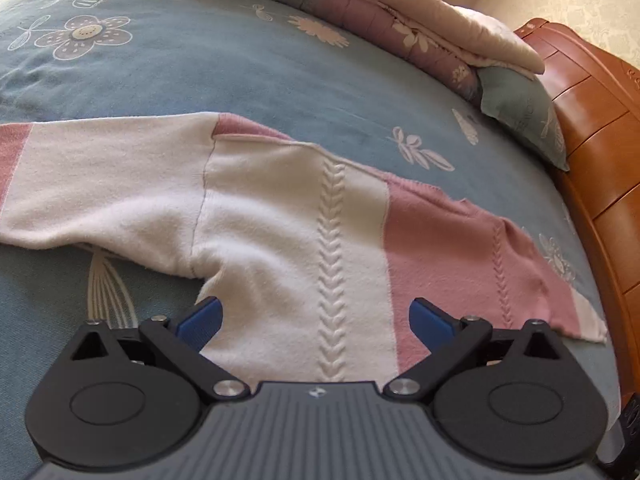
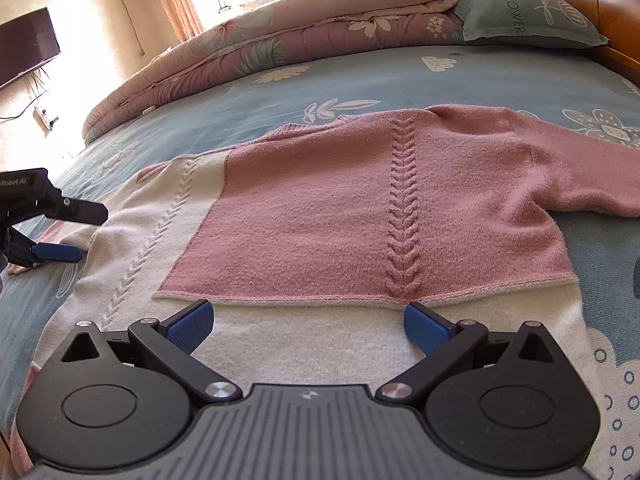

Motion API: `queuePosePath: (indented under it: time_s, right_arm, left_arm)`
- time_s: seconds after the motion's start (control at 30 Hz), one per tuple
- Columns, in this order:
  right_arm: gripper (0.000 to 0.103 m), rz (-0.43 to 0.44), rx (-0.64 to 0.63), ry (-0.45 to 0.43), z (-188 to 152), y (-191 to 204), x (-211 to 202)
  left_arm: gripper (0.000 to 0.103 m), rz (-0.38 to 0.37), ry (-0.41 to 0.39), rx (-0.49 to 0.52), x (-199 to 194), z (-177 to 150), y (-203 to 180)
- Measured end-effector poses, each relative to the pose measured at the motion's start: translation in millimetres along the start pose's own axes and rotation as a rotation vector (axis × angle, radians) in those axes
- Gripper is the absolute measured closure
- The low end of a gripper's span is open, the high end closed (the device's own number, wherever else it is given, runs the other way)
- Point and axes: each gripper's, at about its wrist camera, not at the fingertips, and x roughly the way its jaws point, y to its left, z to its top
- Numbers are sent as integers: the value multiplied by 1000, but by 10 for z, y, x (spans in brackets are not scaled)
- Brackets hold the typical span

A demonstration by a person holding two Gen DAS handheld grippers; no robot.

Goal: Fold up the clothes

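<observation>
Spreading sweater (image 2: 320, 216), sleeve ends cropped

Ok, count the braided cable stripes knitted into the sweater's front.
2. One runs down the sweater's pink panel, the other down the white panel on the left gripper's side. More may be hidden on the underside.

We saw a pink and white sweater (image 2: 320, 216) lying flat on the blue bed (image 2: 500, 76). Our right gripper (image 2: 308, 322) was over its white bottom edge, fingers wide apart and holding nothing. The left gripper (image 2: 76, 236) was at the far left by a sleeve, also apart. A rolled quilt (image 2: 248, 44) and a pillow (image 2: 528, 12) lay behind.
</observation>
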Motion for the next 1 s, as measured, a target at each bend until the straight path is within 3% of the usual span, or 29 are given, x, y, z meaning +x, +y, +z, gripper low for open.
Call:
queuePosePath:
  time_s: [0.03, 0.23, 0.4, 0.57, 0.83, 0.93, 1.0]
  right_arm:
    - [0, 0, 3, 0, 1, -3, -1]
    - [0, 0, 2, 2, 3, -8, -2]
    - [0, 12, 18, 7, 24, -39, -13]
    - [0, 23, 38, 11, 35, -61, -34]
    - [0, 14, 23, 20, 28, -53, -58]
    - [0, 16, 32, 26, 43, -76, -69]
    - [0, 17, 33, 33, 52, -81, -81]
  left_arm:
    - [4, -21, 6, -3, 35, 25, -32]
    - [6, 157, -59, 64, 437, 82, -8]
    - [6, 120, -40, 33, 360, 188, -69]
    - [5, 19, 12, 102, 137, 1, -300]
    - [5, 70, 104, 97, 162, -409, -176]
    - [5, 144, 118, 127, -25, -477, -194]
    - [5, 134, 122, 141, -214, -524, -241]
